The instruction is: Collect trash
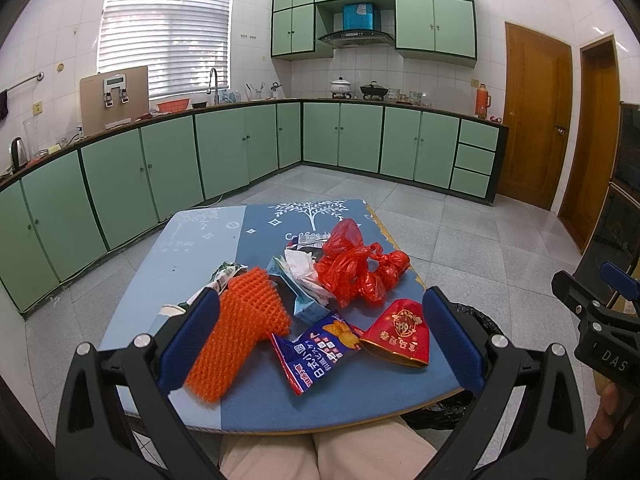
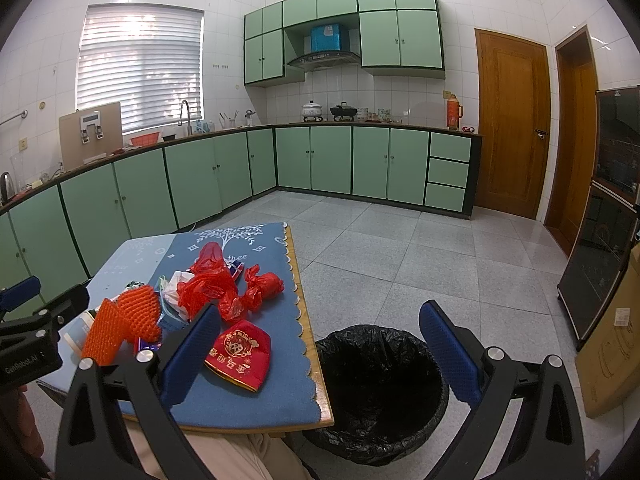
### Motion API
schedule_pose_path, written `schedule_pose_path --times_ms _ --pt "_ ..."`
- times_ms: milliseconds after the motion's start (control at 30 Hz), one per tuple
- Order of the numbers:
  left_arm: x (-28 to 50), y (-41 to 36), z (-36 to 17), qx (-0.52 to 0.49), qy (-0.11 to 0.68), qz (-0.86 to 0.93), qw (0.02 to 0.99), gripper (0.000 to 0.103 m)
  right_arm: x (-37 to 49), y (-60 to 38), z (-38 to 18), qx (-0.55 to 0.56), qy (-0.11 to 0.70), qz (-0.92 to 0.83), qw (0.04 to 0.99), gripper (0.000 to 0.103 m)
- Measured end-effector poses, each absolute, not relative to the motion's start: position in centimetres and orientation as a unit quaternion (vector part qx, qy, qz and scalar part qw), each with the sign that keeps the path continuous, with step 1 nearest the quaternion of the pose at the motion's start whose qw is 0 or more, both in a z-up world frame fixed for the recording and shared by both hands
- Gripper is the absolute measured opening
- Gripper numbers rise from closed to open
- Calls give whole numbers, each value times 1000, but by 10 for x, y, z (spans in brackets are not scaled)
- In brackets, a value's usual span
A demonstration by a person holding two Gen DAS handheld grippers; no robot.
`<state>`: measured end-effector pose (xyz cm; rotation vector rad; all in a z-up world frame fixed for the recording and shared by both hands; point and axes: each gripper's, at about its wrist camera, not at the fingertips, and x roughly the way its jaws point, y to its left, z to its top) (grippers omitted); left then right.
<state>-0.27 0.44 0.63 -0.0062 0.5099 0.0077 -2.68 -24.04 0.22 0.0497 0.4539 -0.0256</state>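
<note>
Both grippers filled the bottom of their frames with jaws spread wide and nothing held. Between the blue pads of the left gripper (image 1: pixel 320 336), at lower centre of its view, lay the snack wrapper (image 1: pixel 316 350) and the red packet (image 1: pixel 400 334), with the orange foam net (image 1: pixel 236 332) touching the left-hand pad, its long axis running away toward upper right. The red plastic bag (image 1: pixel 356 268) sat farther up the table (image 1: pixel 248 408). In its own view the right gripper (image 2: pixel 320 354) hung over the table's edge, the black-lined bin (image 2: pixel 380 392) just below it at lower centre. By my judgement, the left gripper was the nearer to the litter, the right to the bin.
</note>
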Motion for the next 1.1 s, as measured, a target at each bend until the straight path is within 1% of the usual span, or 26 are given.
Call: schedule_pose_path --times_ms 700,867,1100 --pt "4 25 15 -6 256 5 967 98 -25 -241 3 24 225 -13 974 97" --pt "10 19 3 -6 260 9 965 98 -17 -238 2 24 228 -10 973 97" --pt "30 42 -11 -12 266 40 963 98 8 -224 -9 16 232 6 973 97"
